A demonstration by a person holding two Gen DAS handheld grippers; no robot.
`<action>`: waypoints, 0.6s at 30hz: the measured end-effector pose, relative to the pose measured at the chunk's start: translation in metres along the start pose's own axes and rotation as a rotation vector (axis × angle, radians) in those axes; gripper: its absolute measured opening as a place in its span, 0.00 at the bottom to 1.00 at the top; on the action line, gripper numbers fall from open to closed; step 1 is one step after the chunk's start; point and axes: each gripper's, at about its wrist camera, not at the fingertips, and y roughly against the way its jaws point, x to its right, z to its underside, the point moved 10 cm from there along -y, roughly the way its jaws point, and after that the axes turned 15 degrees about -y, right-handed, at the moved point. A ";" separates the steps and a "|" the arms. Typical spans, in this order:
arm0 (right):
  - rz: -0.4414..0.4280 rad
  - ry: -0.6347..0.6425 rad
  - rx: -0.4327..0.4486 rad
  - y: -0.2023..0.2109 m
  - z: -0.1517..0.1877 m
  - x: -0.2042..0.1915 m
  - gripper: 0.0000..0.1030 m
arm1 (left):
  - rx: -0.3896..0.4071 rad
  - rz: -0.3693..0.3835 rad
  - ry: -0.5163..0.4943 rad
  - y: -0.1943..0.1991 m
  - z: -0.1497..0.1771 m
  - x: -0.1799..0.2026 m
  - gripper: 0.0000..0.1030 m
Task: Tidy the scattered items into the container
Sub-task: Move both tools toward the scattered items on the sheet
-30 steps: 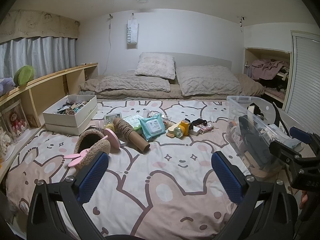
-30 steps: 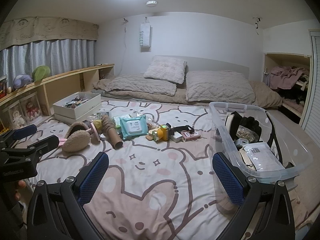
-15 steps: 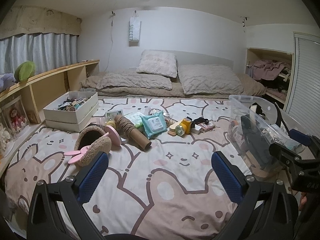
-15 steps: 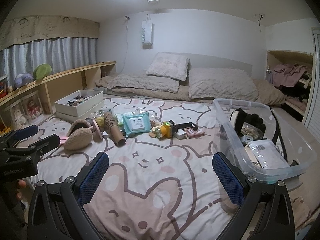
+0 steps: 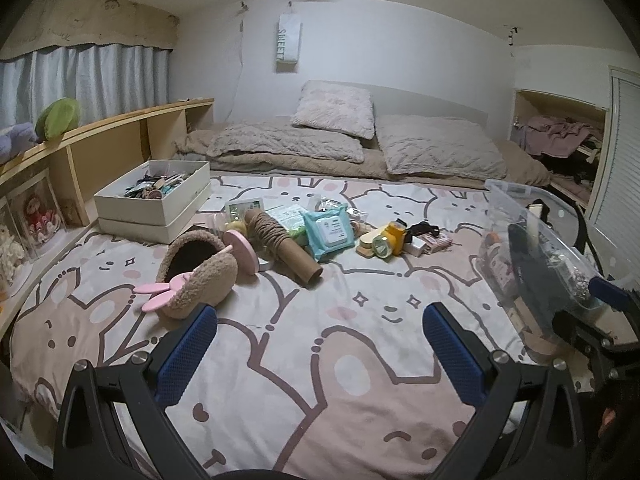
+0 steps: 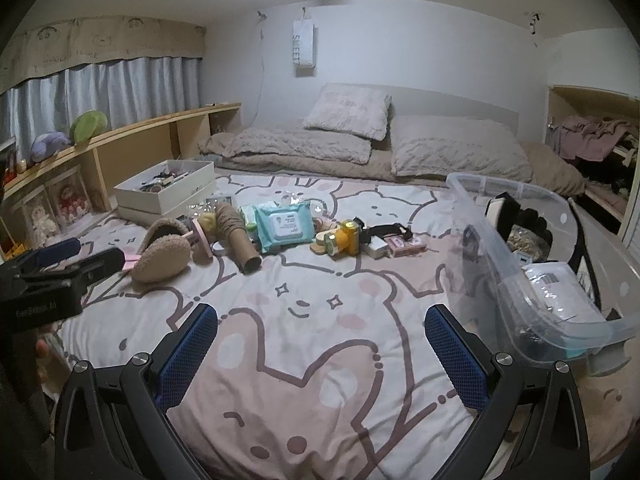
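Scattered items lie in a row across the bed: fluffy brown slippers [image 5: 196, 276] [image 6: 162, 254], a pink round mirror [image 5: 240, 250], a cardboard tube wound with twine [image 5: 282, 246] [image 6: 238, 240], a teal wipes pack [image 5: 328, 230] [image 6: 282, 224], a yellow jar [image 5: 388, 240] [image 6: 346, 238] and small boxes [image 6: 400, 242]. The clear plastic container [image 5: 532, 236] [image 6: 516, 264] sits at the right, partly filled. My left gripper [image 5: 320, 332] is open and empty above the blanket, short of the slippers. My right gripper [image 6: 320, 332] is open and empty too, left of the container.
A white box [image 5: 154, 196] full of small things stands at the far left by a wooden shelf [image 5: 108, 136]. Pillows [image 5: 332, 108] and a folded duvet lie at the head. The bear-print blanket [image 6: 304, 360] is bare in front of both grippers.
Both grippers have moved forward toward the items, which now look closer. Both stay open; nothing was picked up.
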 end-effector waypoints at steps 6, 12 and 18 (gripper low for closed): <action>-0.034 0.010 -0.044 -0.017 0.011 -0.011 1.00 | -0.016 -0.048 0.041 -0.011 0.001 -0.030 1.00; -0.063 0.036 -0.092 -0.034 0.024 -0.023 1.00 | -0.046 -0.086 0.092 -0.025 0.010 -0.065 1.00; -0.104 0.052 -0.156 -0.052 0.034 -0.031 1.00 | -0.091 -0.102 0.135 -0.045 0.020 -0.092 1.00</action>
